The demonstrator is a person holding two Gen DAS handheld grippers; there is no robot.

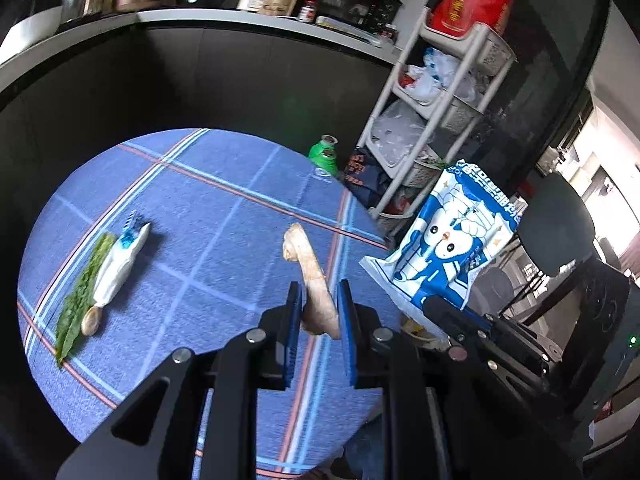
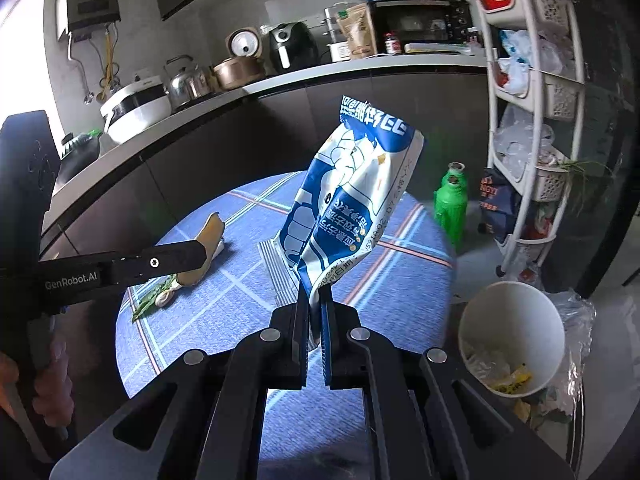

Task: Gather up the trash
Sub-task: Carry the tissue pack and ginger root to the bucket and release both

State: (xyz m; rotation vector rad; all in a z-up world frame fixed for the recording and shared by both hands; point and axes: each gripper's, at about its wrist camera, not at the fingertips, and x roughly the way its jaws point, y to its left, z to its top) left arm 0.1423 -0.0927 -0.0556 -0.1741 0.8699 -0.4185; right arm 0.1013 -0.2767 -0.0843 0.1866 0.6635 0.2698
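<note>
1. Left tongs, lower centre of the left wrist view: clenched on a tan peel strip. The strip curves up and away from the blue pads, off the bench.
2. Right tongs, centre of the right wrist view: clenched on the bottom corner of a blue-and-white snack wrapper. I see it standing upright above the pads, clear of the bench.
3. Same wrapper shows at right of the left wrist view, beyond the bench edge.
4. On the bench, left side of the left wrist view: a green leaf, a crumpled white-and-blue wrapper lying along it and touching, and a small tan piece at the near end of both.
5. Paper cup, lower right of the right wrist view: off the bench to the right, open side toward me, scraps inside, clear plastic bag around it.
6. Green bottle on the floor beyond the bench, just beside a white storage rack.
</note>
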